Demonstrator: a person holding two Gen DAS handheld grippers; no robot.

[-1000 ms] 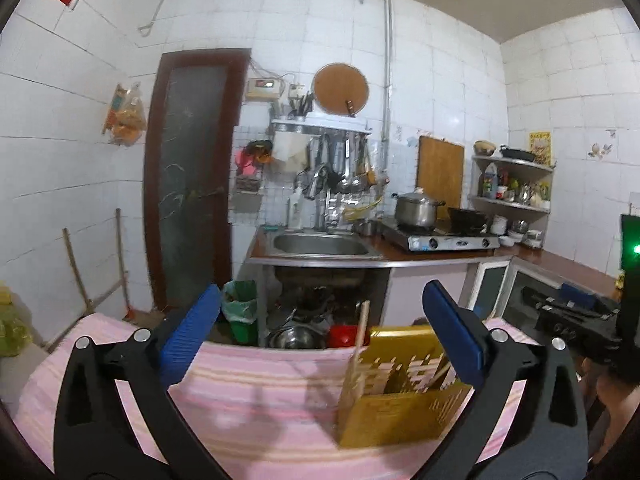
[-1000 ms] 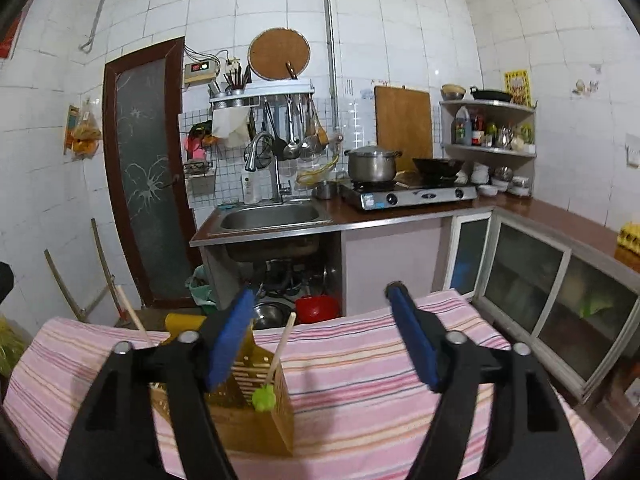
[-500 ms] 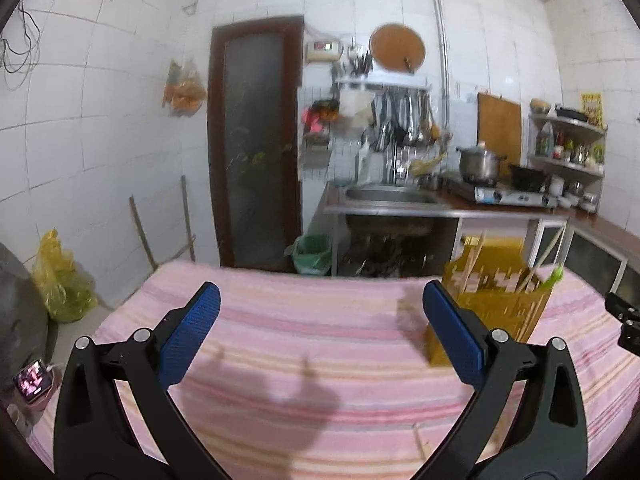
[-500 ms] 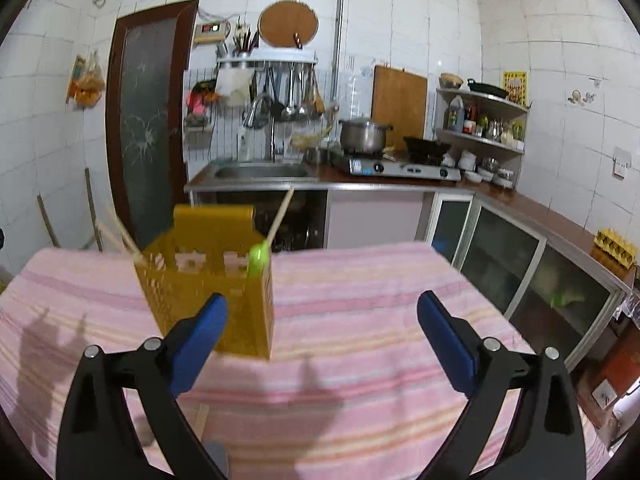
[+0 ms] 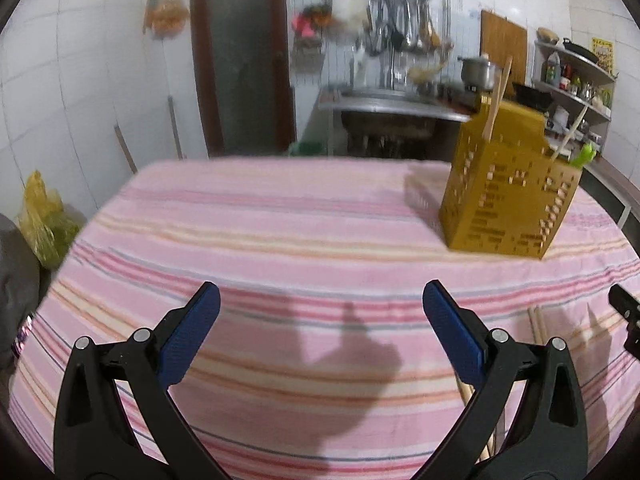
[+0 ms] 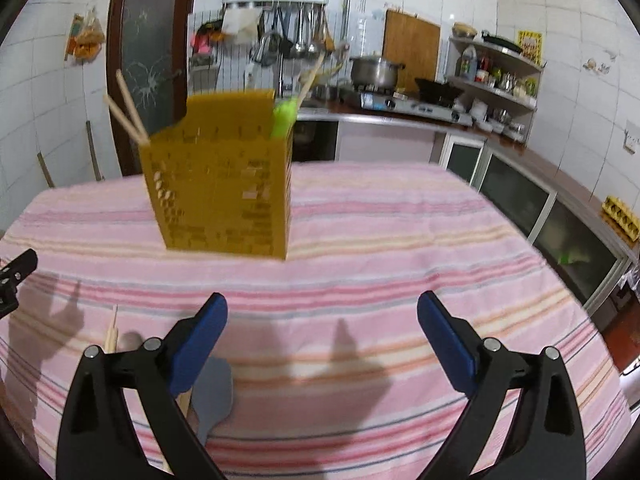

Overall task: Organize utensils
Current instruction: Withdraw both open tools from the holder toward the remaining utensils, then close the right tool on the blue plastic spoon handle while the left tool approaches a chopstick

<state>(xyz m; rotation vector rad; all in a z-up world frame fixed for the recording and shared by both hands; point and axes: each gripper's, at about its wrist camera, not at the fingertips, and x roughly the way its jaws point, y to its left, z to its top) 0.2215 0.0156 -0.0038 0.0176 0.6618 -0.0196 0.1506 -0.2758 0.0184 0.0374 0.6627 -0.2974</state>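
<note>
Utensils (image 6: 208, 396) on cloth beside right gripper (image 6: 322, 320) left finger; both grippers spread wide, empty.

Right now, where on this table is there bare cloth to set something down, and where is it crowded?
The striped cloth is bare across its middle and far left, from the open left gripper out to the table's far edge. The right side past the holder is bare too, ahead of the open right gripper. It is crowded near the front: loose chopsticks and a grey spoon lie between the grippers.

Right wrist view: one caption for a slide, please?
Open right tool above striped tablecloth, facing yellow utensil holder.
</note>
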